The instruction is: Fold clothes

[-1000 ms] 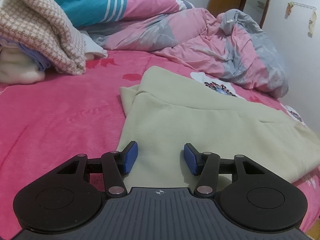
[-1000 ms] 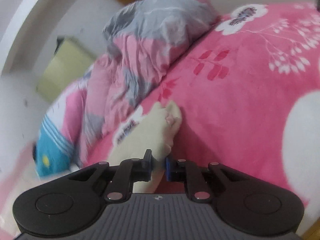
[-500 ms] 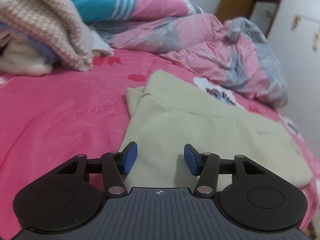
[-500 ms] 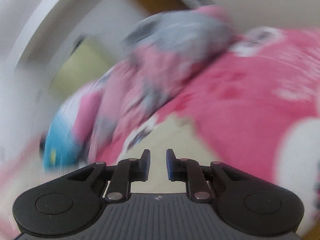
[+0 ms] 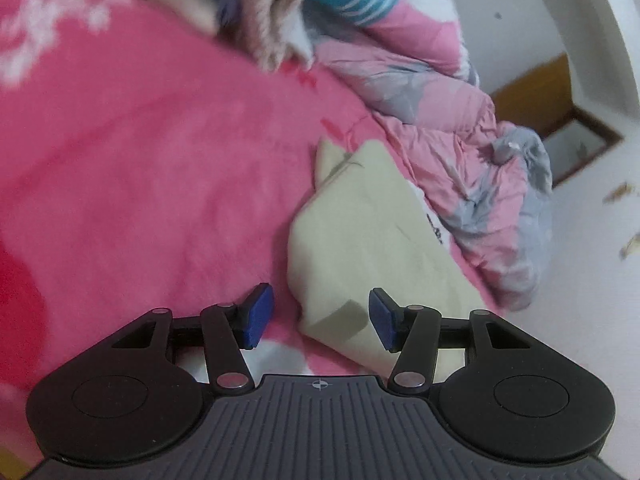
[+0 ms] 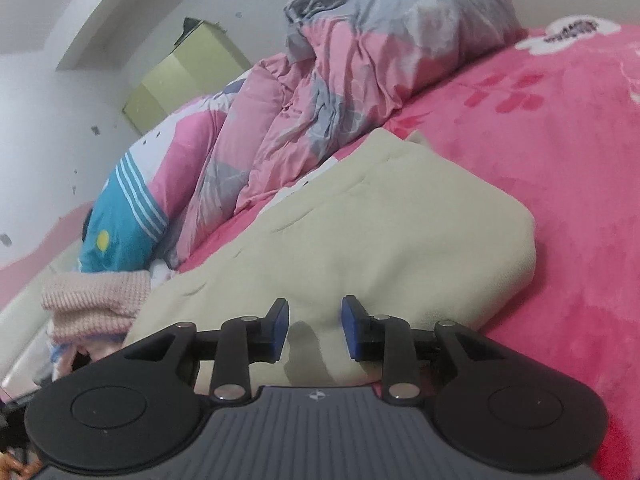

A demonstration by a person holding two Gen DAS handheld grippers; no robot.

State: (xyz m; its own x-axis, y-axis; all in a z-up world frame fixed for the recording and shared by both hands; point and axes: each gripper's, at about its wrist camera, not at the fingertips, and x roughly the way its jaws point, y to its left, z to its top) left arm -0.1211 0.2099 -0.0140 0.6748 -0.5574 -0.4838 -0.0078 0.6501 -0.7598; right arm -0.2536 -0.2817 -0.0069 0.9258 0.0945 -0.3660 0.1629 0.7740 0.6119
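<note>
No brand, label or readable writing shows on anything; a dark printed mark on the bedding beside the cream garment (image 5: 372, 236) is too small to read; no container is in view. In the left wrist view, a knitted beige pile (image 5: 256, 8) lies blurred at the upper left on the pink blanket (image 5: 140, 168); the cream garment lies folded flat on that blanket, right of centre, its long axis running from the near corner by the jaws up and away toward the rumpled pink-and-grey quilt (image 5: 480, 168); the left gripper (image 5: 318, 317) stands moderately wide, a near corner of the garment between its blue pads, neither pad pressing on it. In the right wrist view, a knitted pink pile (image 6: 96, 300) sits at the left; the garment spreads across the middle toward the quilt; the right gripper (image 6: 314, 330) hangs over the cloth, jaws opening, cloth under the gap and no pad gripping it.
</note>
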